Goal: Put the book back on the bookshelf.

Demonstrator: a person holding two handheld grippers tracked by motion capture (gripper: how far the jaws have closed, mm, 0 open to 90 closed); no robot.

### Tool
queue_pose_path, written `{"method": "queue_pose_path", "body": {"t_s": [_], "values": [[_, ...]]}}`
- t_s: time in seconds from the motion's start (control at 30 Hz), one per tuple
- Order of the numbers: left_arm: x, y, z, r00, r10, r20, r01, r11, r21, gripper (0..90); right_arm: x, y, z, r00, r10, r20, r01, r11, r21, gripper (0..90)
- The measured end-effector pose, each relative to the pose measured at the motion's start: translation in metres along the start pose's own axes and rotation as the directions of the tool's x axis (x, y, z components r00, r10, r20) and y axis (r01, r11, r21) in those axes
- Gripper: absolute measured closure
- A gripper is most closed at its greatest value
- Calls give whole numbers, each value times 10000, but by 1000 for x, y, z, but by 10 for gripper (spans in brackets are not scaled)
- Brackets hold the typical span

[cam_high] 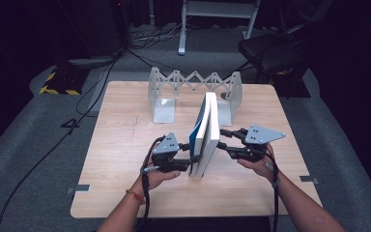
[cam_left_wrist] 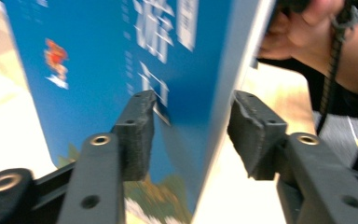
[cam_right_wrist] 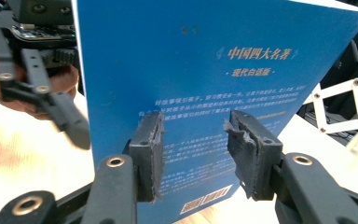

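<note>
A thick book with blue covers (cam_high: 206, 130) stands upright on its edge in the middle of the wooden table (cam_high: 125, 145). My left gripper (cam_high: 189, 157) sits at its left side near the bottom. In the left gripper view the jaws (cam_left_wrist: 191, 126) stand apart with the book's front cover (cam_left_wrist: 121, 56) and its near edge just beyond them, and the pads do not press on it. My right gripper (cam_high: 224, 140) is at the book's right side. It faces the back cover (cam_right_wrist: 191, 70) with its jaws (cam_right_wrist: 193, 140) open and nothing gripped.
A grey extendable book rack (cam_high: 193, 82) with two end plates stands at the table's back edge, behind the book. A dark chair (cam_high: 270, 53) and cables lie on the floor beyond. Bare tabletop lies to the left, right and front.
</note>
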State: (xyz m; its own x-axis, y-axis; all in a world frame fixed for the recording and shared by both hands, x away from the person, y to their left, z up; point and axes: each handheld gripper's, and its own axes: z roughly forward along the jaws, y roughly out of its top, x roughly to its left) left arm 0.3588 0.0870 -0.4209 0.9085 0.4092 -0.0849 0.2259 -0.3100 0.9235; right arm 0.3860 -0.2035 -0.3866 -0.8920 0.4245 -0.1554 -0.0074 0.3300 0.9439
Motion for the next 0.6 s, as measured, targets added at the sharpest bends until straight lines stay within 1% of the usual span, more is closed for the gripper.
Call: {"method": "queue_pose_path", "body": {"t_s": [0.03, 0.07, 0.1, 0.13, 0.17, 0.23, 0.27, 0.3, 0.33, 0.37, 0.4, 0.47, 0.5, 0.53, 0.57, 0.6], "values": [[0, 0, 0, 10000, 0, 0, 0, 10000, 0, 466, 1, 0, 1, 10000, -15, -69, 15, 10000, 2, 557], [-3, -1, 0, 10000, 71, -49, -70, 9999, 110, 422, 1, 1, 2, 10000, -36, -74, 36, 10000, 3, 556], [-5, -2, 0, 10000, 32, 32, -33, 9999, 146, 422, 1, 1, 2, 10000, -36, -74, 36, 10000, 3, 556], [-8, -4, 1, 9999, 97, 38, -98, 9997, 224, 396, 1, 1, 3, 10000, -9, -75, 10, 10000, 22, 550], [-12, -4, 3, 9997, 199, -115, -195, 9994, 286, 371, 1, 1, 3, 9999, 0, -103, 0, 10000, 3, 550], [-19, -5, 9, 9977, 303, -599, -280, 9989, 380, 275, 2, 1, 5, 9999, 14, -115, -14, 10000, 27, 550], [-24, -5, 13, 9941, 370, -1022, -337, 9989, 340, 261, 2, 1, 5, 9999, -24, -156, 24, 10000, 26, 550], [-27, -5, 16, 9922, 328, -1200, -290, 9990, 335, 240, 2, 1, 7, 9998, -15, -208, 15, 10000, 12, 547], [-30, -5, 20, 9901, 355, -1361, -306, 9988, 382, 193, 3, 2, 8, 9998, -24, -216, 25, 10000, 24, 543], [-33, -6, 24, 9841, 421, -1725, -358, 9986, 397, 168, 4, 2, 10, 9997, -73, -213, 74, 10000, 53, 542], [-35, -8, 27, 9804, 386, -1933, -324, 9989, 352, 161, 4, 2, 11, 9997, -101, -222, 102, 9999, 41, 542], [-34, -13, 33, 9739, -50, -2270, 93, 9998, 182, 166, 5, 2, 13, 9997, -85, -231, 85, 10000, 0, 532], [-33, -14, 35, 9719, -149, -2347, 196, 9997, 177, 166, 4, 2, 13, 9997, -89, -228, 90, 10000, 28, 530], [-33, -14, 35, 9719, -149, -2347, 196, 9997, 177, 161, 4, 2, 14, 9998, -66, -214, 66, 10000, 21, 529], [-34, -16, 39, 9638, -143, -2664, 193, 9997, 160, 161, 4, 2, 14, 9998, -66, -214, 66, 10000, 21, 529], [-35, -17, 42, 9582, -148, -2857, 192, 9997, 126, 166, 4, 2, 15, 9998, -55, -198, 56, 10000, 31, 527]]}}
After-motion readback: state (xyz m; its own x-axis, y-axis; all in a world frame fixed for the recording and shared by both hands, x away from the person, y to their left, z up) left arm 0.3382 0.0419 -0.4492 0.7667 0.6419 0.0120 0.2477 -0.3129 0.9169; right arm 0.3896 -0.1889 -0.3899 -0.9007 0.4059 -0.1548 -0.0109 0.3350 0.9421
